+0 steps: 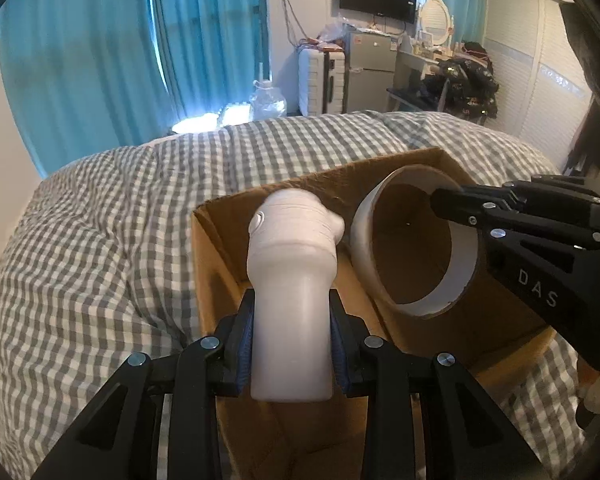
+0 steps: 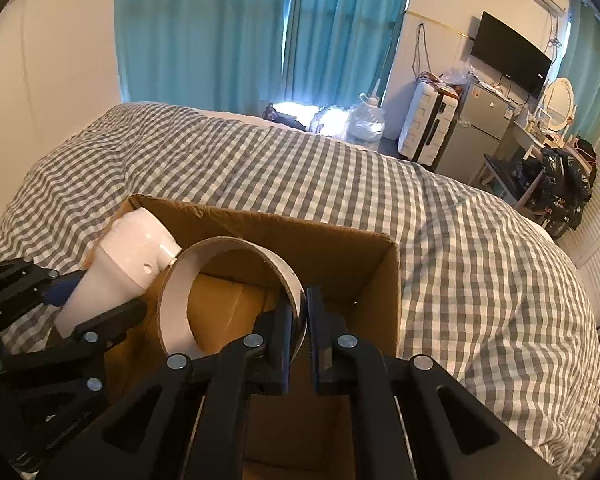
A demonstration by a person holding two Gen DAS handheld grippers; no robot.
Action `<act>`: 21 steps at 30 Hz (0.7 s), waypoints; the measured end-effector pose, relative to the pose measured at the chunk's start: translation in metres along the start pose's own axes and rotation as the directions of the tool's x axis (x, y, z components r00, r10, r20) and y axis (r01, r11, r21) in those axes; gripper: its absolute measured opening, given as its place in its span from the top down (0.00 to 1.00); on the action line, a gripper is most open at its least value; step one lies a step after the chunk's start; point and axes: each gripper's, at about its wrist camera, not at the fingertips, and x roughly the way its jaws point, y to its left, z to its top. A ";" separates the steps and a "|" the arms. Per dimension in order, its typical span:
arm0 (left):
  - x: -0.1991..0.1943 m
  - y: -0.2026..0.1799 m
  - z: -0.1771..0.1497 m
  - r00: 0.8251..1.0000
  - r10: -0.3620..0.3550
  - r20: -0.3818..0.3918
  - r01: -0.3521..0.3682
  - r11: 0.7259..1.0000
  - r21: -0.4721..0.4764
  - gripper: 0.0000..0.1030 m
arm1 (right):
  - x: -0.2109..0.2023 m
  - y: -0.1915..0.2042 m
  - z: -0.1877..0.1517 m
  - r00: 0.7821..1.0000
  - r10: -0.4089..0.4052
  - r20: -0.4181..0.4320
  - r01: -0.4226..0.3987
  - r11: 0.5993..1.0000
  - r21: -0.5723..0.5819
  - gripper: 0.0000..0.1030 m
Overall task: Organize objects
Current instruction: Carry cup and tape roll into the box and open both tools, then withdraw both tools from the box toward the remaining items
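Black plastic tongs are nearest to me, one in each hand of the person. The left gripper point(image 1: 292, 340) is closed on the narrow body of a pale pink bottle point(image 1: 292, 288), its blue pads pressing both sides, and the wide cap end points away over the cardboard box point(image 1: 220, 248). The right gripper point(image 2: 300, 340) is almost fully closed and pinches the thin wall of a cardboard ring point(image 2: 236, 280), one finger inside and one outside. Both things hang over the open box, the bottle near its left wall and the ring just beside it, toward the middle; I cannot tell if they touch each other. The box lies on the checked bed cover point(image 2: 340, 168), near the front edge of the bed. Behind the bed are blue curtains point(image 1: 100, 60) and a small fridge point(image 1: 370, 68). I think the danger is here: the ring is held only at one point of its rim, so it may swing or slip out early, and the bottle can knock it if both go down together. The soft bed may also let the box tip.
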 end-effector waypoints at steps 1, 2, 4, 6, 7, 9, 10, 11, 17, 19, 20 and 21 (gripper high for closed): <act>-0.002 0.000 0.001 1.000 -0.008 0.006 0.008 1.000 0.001 0.65 | -0.002 0.000 0.000 1.000 0.011 0.001 -0.011 1.000 0.004 0.87; -0.006 -0.002 0.001 1.000 -0.012 0.015 0.012 1.000 0.006 0.54 | -0.006 -0.002 -0.001 1.000 0.027 0.007 -0.027 1.000 0.013 0.79; -0.017 -0.006 0.003 0.999 -0.008 0.041 0.007 1.000 0.014 0.35 | -0.015 -0.002 -0.002 0.999 0.039 0.020 -0.040 0.999 0.026 0.70; -0.032 -0.008 0.004 0.998 -0.014 0.067 0.013 1.000 0.013 0.18 | -0.029 -0.003 -0.001 0.998 0.045 0.046 -0.047 0.998 0.038 0.59; -0.039 -0.009 0.005 0.997 -0.014 0.076 0.014 1.000 0.012 0.14 | -0.037 -0.003 -0.001 0.997 0.049 0.058 -0.051 0.998 0.045 0.51; -0.053 -0.010 0.005 0.996 0.003 0.084 -0.004 1.000 0.013 0.12 | -0.056 -0.006 0.000 0.994 0.058 0.088 -0.064 0.996 0.064 0.38; -0.058 -0.010 0.004 0.996 0.013 0.084 -0.014 1.000 0.015 0.12 | -0.064 -0.007 0.001 0.993 0.059 0.101 -0.066 0.995 0.071 0.33; -0.064 -0.010 0.002 0.996 0.020 0.083 -0.021 1.000 0.015 0.12 | -0.077 -0.005 0.001 0.992 0.051 0.116 -0.059 0.996 0.073 0.30; -0.115 -0.006 -0.013 0.995 0.040 0.090 -0.039 0.999 -0.018 0.09 | -0.149 -0.002 -0.005 0.982 -0.002 0.190 -0.009 0.998 0.060 0.25; -0.139 -0.007 -0.018 0.991 0.061 0.117 -0.059 0.998 -0.017 0.09 | -0.177 0.001 -0.009 0.976 -0.020 0.216 0.008 0.998 0.055 0.23; -0.150 -0.007 -0.019 0.989 0.067 0.130 -0.065 0.998 -0.019 0.09 | -0.194 0.003 -0.012 0.972 -0.032 0.232 0.021 0.999 0.049 0.21; -0.165 -0.007 -0.021 0.987 0.072 0.146 -0.069 0.997 -0.023 0.09 | -0.205 0.004 -0.013 0.970 -0.038 0.240 0.028 0.999 0.043 0.21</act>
